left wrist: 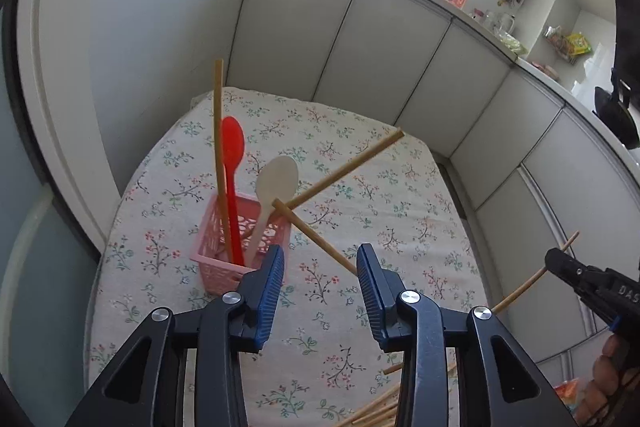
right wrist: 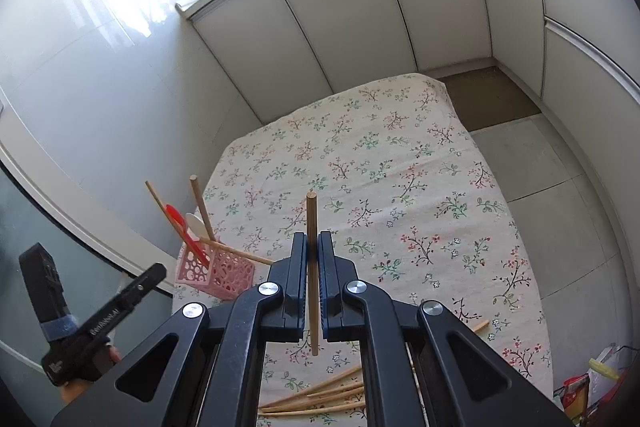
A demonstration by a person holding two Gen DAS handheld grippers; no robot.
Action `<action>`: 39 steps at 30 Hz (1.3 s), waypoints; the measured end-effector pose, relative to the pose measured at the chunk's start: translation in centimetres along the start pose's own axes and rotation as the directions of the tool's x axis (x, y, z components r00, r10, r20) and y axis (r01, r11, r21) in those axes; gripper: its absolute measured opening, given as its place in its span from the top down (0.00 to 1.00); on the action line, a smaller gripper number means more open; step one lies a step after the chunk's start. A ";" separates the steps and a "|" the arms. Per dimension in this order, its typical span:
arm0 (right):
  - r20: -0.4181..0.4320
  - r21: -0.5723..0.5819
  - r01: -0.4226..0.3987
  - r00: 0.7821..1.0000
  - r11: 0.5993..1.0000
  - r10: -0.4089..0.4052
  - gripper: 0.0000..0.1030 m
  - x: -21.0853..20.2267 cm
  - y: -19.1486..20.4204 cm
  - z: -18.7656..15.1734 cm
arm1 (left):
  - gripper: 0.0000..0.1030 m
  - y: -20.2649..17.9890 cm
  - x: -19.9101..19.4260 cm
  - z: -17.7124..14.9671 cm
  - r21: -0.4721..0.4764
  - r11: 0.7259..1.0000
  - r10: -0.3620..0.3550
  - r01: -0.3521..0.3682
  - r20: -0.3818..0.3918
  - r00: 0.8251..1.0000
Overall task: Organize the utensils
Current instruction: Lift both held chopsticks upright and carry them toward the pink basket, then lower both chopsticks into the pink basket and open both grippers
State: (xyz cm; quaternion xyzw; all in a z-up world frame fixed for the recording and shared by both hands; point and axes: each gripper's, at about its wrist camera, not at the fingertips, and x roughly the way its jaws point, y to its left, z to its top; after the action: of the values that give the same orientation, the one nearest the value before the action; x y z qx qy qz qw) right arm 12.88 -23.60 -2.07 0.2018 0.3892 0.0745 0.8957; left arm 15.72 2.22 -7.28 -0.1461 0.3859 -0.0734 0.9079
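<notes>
A pink perforated basket point(left wrist: 240, 247) stands on the floral tablecloth and holds a red spoon point(left wrist: 233, 151), a white spoon point(left wrist: 277, 179) and three wooden chopsticks point(left wrist: 218, 131). It also shows in the right wrist view point(right wrist: 216, 271). My left gripper point(left wrist: 320, 267) is open and empty, just right of the basket. My right gripper point(right wrist: 313, 247) is shut on one wooden chopstick point(right wrist: 312, 219), held upright above the table. It also shows in the left wrist view point(left wrist: 560, 263) at the right edge.
Several loose chopsticks point(right wrist: 320, 399) lie on the table's near edge. The table point(right wrist: 400, 167) stands against white cabinets and a wall on the left. Tiled floor lies to the right. Bags sit at the lower right.
</notes>
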 end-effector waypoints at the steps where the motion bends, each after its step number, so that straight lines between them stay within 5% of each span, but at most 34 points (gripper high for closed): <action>1: -0.003 0.003 0.003 1.000 1.000 -0.003 0.95 0.1 -0.3 0.0 | 0.57 -0.5 0.8 -0.3 -0.005 1.000 0.014 -0.014 0.001 1.000; 21: -0.045 0.061 -0.002 0.999 0.998 0.005 0.95 0.4 -4.4 0.3 | 0.55 -0.6 12.0 -2.9 -0.353 0.926 0.162 -0.136 0.047 0.986; 23: -0.049 0.061 -0.001 0.999 0.998 0.004 0.95 0.5 -4.5 0.3 | 0.75 -0.3 12.7 -2.8 -0.364 0.920 0.175 -0.148 0.043 0.984; 24: -0.049 0.058 0.002 0.999 0.998 0.001 0.95 0.5 -4.5 0.2 | 0.77 -0.1 12.9 -2.8 -0.370 0.919 0.164 -0.136 0.045 0.985; 26: -0.049 0.054 0.006 0.999 0.998 -0.003 0.95 0.5 -4.4 0.2 | 0.87 -0.4 13.0 -2.5 -0.352 0.928 0.148 -0.119 0.055 0.988; 39: 0.032 0.014 0.025 0.999 1.000 -0.025 0.95 -1.1 -2.9 0.6 | 0.94 -3.7 7.0 -1.1 -0.146 0.989 0.030 -0.009 0.145 0.989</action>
State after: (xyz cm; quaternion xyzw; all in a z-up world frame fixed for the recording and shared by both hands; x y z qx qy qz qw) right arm 12.50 -26.78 -2.20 0.2042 0.3779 0.0573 0.9012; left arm 19.65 -3.19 -11.56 -0.2129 0.3237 -0.0254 0.9216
